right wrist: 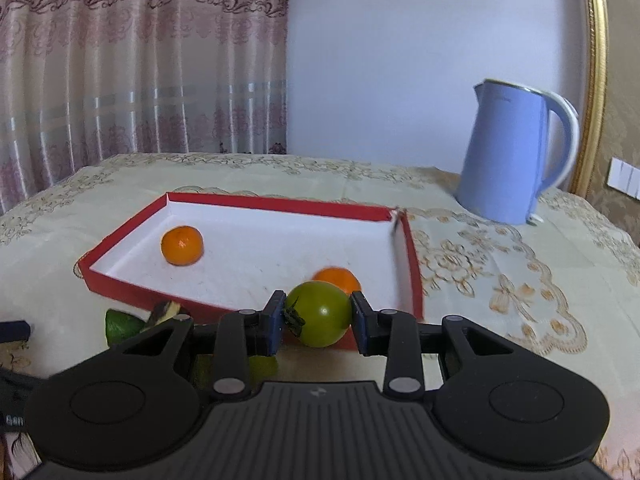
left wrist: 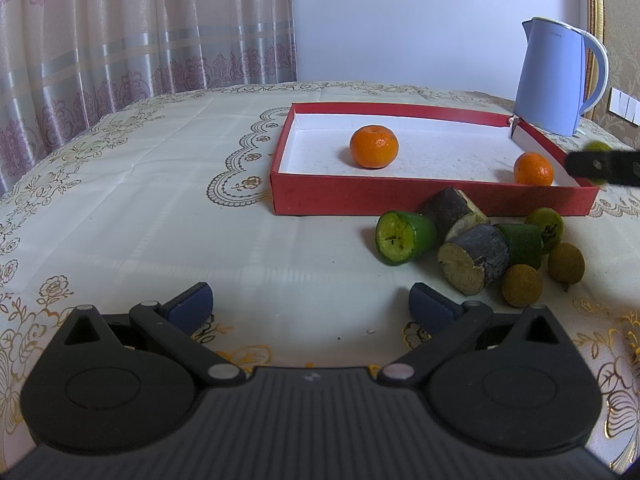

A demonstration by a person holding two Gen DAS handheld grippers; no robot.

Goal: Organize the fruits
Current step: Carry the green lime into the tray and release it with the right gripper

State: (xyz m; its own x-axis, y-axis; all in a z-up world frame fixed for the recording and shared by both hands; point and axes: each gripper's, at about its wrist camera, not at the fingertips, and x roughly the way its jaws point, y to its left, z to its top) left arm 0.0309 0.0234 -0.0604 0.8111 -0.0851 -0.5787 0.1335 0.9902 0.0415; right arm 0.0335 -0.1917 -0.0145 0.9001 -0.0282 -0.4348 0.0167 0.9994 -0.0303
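While clamped between the pads of the right gripper [right wrist: 319, 317], green tomato [right wrist: 319, 313] hangs just short of the tray's near wall, stem toward the left pad. Jaws closed partway, only to the fruit's width, gripping it at both sides. Seen from the left wrist as a green blur at 3 o'clock, behind the right gripper's dark finger.

Beyond it, red tray [left wrist: 340, 196] with two oranges already inside: one [left wrist: 374, 146] at about 10 o'clock of the white floor, one [left wrist: 533, 168] at 4 o'clock, close to the near right corner. Probably a third of the work done, with the tomato next to go in.

Left on the cloth, just outside the near wall at 6 o'clock of the tray: green cut piece [left wrist: 404, 237], two dark cut pieces [left wrist: 472, 258], another green piece, a round green fruit [left wrist: 545, 224], two brown longans [left wrist: 521, 285]. All bunched and touching, so likely fiddly to pick singly.

Left gripper [left wrist: 311, 304] low over bare cloth at 8 o'clock of the pile, jaws wide apart, holding nothing.

Blue kettle [left wrist: 554, 76] past the tray's far right corner, apart from it.
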